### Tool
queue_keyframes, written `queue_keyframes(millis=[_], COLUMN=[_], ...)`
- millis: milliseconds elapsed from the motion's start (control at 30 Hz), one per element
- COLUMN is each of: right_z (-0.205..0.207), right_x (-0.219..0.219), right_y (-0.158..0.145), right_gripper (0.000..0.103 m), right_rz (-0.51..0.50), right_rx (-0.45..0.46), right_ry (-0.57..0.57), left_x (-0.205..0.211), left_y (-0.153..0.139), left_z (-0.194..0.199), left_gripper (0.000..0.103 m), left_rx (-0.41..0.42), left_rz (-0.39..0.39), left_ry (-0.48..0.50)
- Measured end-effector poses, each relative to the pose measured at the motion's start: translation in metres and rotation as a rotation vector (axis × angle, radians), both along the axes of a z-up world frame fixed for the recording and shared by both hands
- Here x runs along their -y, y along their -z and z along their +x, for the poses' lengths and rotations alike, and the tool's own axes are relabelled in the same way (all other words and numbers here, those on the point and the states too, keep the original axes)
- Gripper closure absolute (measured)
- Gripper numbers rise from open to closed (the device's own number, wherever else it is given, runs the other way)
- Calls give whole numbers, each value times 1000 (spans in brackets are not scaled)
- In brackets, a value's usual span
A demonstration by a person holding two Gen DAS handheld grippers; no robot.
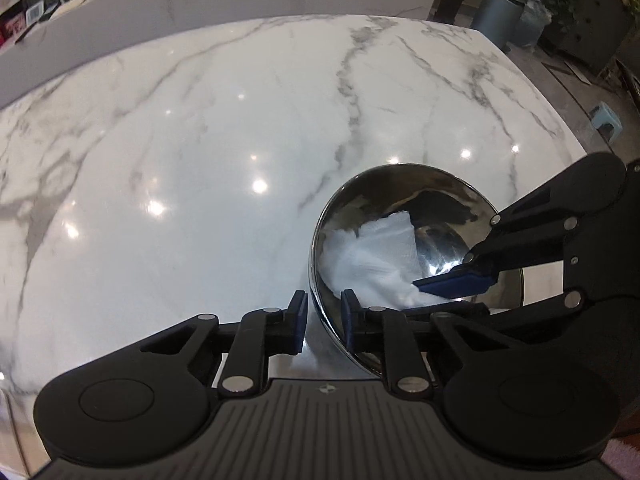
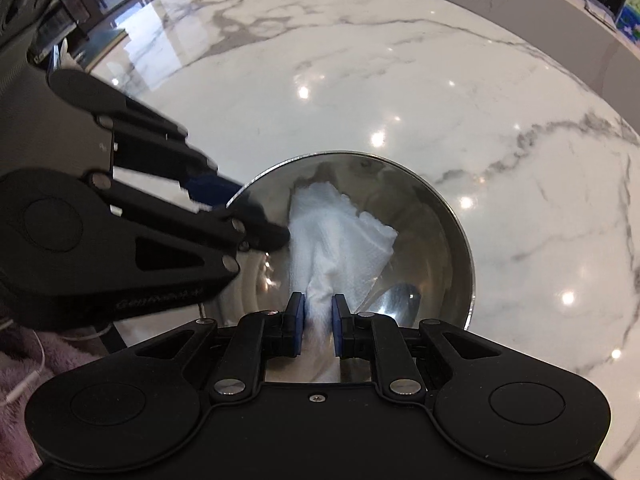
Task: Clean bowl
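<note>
Steel bowl [image 1: 400, 240] sits on white marble surface [image 1: 200, 160], near its edge. Left tool [image 1: 324, 320] clamped on bowl rim, one pad inside, one outside. Right tool [image 2: 318, 320] pinched on white paper towel [image 2: 340, 240] lying inside bowl.

Each tool is matte black plastic: the left tool [image 1: 323, 322] and the right tool [image 2: 318, 324] share a ribbed base plate, two round hubs with inset discs, and slotted linkage arms pinned by silver rivets. Their fingers end in blue rubber pads [image 2: 297, 322]. A small screw sits mid-base.
</note>
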State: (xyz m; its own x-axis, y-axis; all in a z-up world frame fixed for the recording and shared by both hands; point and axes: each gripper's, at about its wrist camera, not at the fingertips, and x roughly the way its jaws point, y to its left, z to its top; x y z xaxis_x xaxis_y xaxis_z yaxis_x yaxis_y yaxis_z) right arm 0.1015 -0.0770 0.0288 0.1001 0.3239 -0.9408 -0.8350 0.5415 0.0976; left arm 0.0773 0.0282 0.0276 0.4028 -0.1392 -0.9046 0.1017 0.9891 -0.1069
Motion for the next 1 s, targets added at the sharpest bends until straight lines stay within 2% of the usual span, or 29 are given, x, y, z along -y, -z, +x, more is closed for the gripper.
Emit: queue_keyframes(millis=[233,333,400,500,633,733,1000], right_z=[-9,-16,-17,-16,-8,-6,-7], right_x=[-1,-3,-3,-3,2,1,-2], right_y=[-3,-3,-2,-2,-3,-2,-1], right_gripper=[91,91,91,91,91,91,90], right_rz=[-110,-155,-165,-167,-134,-121,-95], right_rx=[136,212,228,227,183,172,132], right_ry=[-63,-90,-97,-93,-52,-34,-21], left_x=[3,2,2,-2,-6,-3,-2], left_y=[-2,-3,-3,-4,-4,-2,1], left_z=[2,2,2,1,-3,-8,-8], left_gripper=[86,86,86,86,85,80,79], left_rx=[17,20,21,18,-11,-36,-44], left_rz=[51,53,51,20,-40,-62,-76], left_ry=[17,15,10,-12,-23,-12,-7])
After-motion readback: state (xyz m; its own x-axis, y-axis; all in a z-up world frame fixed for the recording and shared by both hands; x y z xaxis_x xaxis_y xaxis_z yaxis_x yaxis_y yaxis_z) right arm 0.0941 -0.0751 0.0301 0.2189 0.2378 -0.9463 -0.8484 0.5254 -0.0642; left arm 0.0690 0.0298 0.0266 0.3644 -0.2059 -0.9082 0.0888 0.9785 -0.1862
